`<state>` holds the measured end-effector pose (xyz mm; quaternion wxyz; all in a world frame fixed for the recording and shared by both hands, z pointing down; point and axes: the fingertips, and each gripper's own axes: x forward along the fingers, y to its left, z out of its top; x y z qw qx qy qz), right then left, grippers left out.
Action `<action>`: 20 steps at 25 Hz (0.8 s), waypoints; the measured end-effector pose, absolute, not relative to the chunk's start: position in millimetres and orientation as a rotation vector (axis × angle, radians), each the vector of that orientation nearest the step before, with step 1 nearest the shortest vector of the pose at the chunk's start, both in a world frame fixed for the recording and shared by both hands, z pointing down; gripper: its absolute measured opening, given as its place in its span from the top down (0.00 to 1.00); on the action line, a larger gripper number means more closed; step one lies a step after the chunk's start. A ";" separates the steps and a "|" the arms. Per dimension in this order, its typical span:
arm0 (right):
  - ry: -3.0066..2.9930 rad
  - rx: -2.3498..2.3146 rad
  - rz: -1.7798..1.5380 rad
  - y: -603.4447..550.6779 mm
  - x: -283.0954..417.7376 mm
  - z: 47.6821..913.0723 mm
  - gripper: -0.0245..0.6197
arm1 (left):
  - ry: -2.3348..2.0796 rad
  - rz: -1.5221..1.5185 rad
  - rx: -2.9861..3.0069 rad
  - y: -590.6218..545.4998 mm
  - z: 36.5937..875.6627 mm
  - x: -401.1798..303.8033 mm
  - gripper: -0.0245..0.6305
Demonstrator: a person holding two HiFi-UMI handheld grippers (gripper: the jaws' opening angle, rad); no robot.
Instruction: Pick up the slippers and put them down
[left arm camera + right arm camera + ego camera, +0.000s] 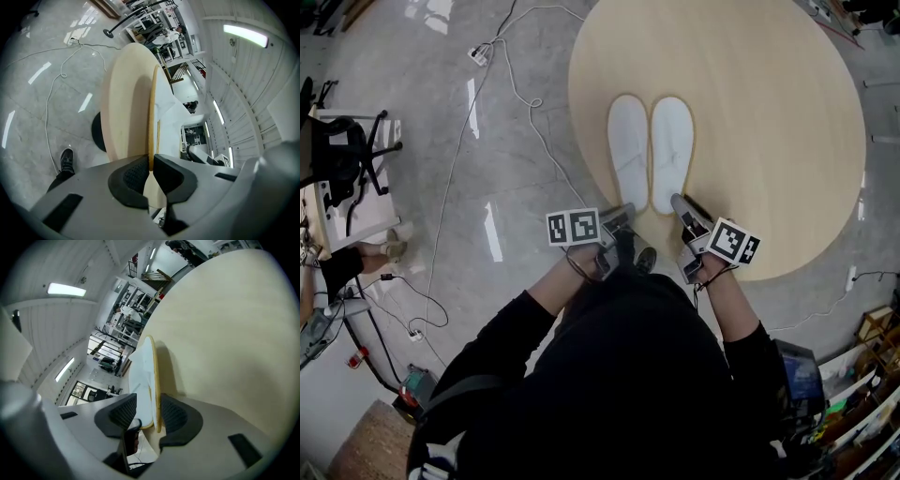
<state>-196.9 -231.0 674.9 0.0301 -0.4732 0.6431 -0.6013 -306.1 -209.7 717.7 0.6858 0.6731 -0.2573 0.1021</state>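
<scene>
A round worktop (769,112) of pale wood takes up the upper right of the head view. It stands on a glossy grey floor (487,141) that mirrors the lights overhead. In the left gripper view a dark base (97,133) shows under its rim.

Two white slippers lie side by side near the worktop's near edge, close together, heels toward the person. The left slipper (628,150) and the right slipper (672,150) are both flat on the wood in the head view.

The left gripper (623,217) is at the heel of the left slipper, its jaws clamped tight on the thin tan-edged sole. The right gripper (682,204) is at the heel of the right slipper. Its jaws stand apart with that heel between them, the sole's edge close against one pad and a gap at the other.

White cables (520,89) snake over the floor from a power strip (478,54) toward the worktop. A black office chair (347,155) stands at the left edge, with more cables on the floor nearby. Cluttered shelves (862,412) fill the lower right corner. The person's dark shoe (646,259) shows on the floor just below the rim of the worktop. The gripper views show a white panelled ceiling with a long strip light (246,35), and racks and equipment further back in the room.
</scene>
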 end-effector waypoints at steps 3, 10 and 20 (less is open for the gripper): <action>2.077 -1.374 -1.880 -234.3 -225.9 675.0 0.70 | -0.555 0.238 1.511 -208.2 714.6 -305.3 0.89; 2.074 -1.459 -1.891 -240.4 -234.5 683.5 0.89 | -0.563 0.222 1.498 -211.1 717.7 -313.1 0.89; 1.939 -1.444 -1.782 -239.5 -210.8 649.7 0.90 | -0.462 0.172 1.550 -225.4 692.5 -305.7 0.90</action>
